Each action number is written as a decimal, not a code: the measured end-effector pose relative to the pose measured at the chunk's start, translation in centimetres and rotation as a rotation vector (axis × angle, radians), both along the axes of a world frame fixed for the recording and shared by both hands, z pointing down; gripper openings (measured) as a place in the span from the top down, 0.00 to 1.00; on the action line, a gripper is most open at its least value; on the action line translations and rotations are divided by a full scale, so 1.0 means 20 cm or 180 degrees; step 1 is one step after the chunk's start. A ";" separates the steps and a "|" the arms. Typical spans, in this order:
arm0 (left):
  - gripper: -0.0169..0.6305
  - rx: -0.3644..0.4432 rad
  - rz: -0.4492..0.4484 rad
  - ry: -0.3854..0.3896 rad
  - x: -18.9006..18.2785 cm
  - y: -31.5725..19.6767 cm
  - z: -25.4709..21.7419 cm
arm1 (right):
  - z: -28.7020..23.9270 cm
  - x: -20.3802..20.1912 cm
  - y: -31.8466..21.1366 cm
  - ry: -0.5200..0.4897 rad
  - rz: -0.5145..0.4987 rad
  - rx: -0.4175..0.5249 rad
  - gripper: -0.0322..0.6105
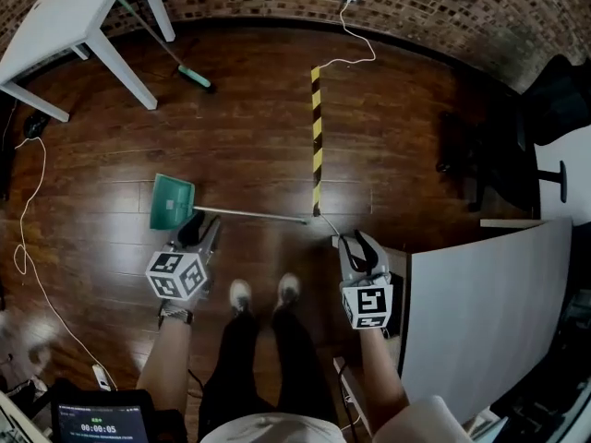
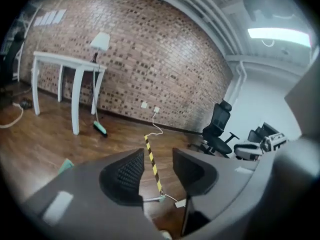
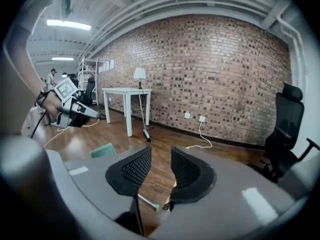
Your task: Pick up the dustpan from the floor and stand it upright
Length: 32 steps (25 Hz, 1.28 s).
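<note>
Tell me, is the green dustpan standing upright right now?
No, the dustpan lies flat on the wooden floor with its long handle stretched out along the boards.

A white table [image 1: 55, 15] and black chair [image 2: 218, 128] stand on wooden floor [image 1: 249, 127] beside a brick wall [image 1: 443, 7].

The green dustpan [image 1: 172, 201] lies flat on the wooden floor [image 1: 249, 146], its long metal handle [image 1: 254, 215] running right toward the yellow-and-black striped tape [image 1: 317, 127]. The left gripper [image 1: 196, 231] hangs just beside the pan and the right gripper [image 1: 362, 247] near the handle's far end, with the person's 2 shoes [image 1: 239, 295] between them. A white table [image 1: 65, 17] and a green-headed broom [image 1: 196, 78] stand well apart from the dustpan.
</note>
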State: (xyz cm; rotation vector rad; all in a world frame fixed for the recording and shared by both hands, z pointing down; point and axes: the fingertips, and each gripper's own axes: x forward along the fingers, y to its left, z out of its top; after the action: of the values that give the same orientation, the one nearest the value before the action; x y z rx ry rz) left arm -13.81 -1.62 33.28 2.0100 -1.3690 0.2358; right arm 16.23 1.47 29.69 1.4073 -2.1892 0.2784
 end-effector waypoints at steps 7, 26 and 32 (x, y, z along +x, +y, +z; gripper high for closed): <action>0.69 -0.0674 -0.0733 0.0755 0.03 -0.01 1.12 | 1.11 -0.03 -0.08 0.0387 -0.0396 -0.0232 0.59; 0.61 -0.1286 -0.1970 0.2494 0.29 -0.02 2.98 | 3.18 0.18 0.00 0.0527 0.0000 -0.0819 0.50; 0.67 -0.1098 -0.1898 0.3017 0.34 -0.08 3.01 | 3.30 0.18 -0.14 0.0585 0.0029 -0.0592 0.59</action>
State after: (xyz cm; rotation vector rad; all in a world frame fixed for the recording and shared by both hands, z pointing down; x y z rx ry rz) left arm -6.94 -3.17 93.52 1.0831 -1.1000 -0.6324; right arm 19.80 -1.27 95.64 1.2876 -1.9555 0.3333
